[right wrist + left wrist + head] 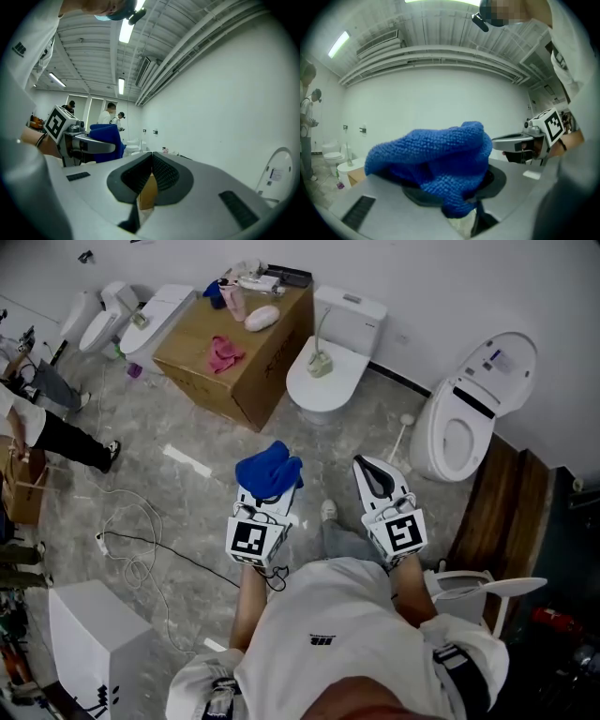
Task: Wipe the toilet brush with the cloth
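the toilet brush (320, 361) sits on the closed toilet lid (305, 392), well ahead of both grippers. the left gripper (270, 491) pinches the bunched blue cloth (269, 470). the right gripper (368, 470) has its jaws pressed together, empty. unsteadied, the brush could tip off the lid when wiped.

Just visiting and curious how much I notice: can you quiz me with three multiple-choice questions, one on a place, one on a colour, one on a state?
1. Where does the pink cloth lie? A) on the cardboard box B) on the floor C) in a toilet
2. What colour is the cloth in the left gripper? A) red B) blue C) white
3. How is the right gripper? A) wide open B) shut on a brush C) shut, empty
A: it lies on the box top. B: blue fabric fills the jaws. C: pads meet, nothing between.
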A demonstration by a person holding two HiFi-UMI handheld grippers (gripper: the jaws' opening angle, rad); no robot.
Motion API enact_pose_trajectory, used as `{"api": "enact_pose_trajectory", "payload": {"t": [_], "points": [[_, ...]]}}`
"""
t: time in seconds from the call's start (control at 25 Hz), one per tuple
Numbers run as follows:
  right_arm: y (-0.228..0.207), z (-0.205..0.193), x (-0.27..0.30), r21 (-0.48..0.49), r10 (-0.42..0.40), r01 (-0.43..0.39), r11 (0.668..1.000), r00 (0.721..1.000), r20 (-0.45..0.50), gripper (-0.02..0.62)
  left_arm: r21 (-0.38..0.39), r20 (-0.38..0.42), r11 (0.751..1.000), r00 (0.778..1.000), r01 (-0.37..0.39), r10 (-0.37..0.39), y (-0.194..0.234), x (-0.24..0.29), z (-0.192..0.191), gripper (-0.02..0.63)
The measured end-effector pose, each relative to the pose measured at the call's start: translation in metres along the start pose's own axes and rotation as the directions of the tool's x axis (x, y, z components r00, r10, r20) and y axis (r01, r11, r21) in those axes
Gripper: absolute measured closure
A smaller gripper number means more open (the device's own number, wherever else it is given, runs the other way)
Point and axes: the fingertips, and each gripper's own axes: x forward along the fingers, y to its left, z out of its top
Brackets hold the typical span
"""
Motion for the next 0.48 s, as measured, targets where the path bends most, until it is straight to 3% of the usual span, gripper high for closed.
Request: {"api": "enact_pose_trajectory", "payload": {"t": [0.48], "points": [[-0.094, -0.008, 0.098, 0.018, 0.068, -0.067, 0.998, 0.997, -0.025, 0.598, -0.001, -0.030, 0.999, 0.999, -0.041, 0.041, 0.057, 0.123, 0.009, 0.454]]}}
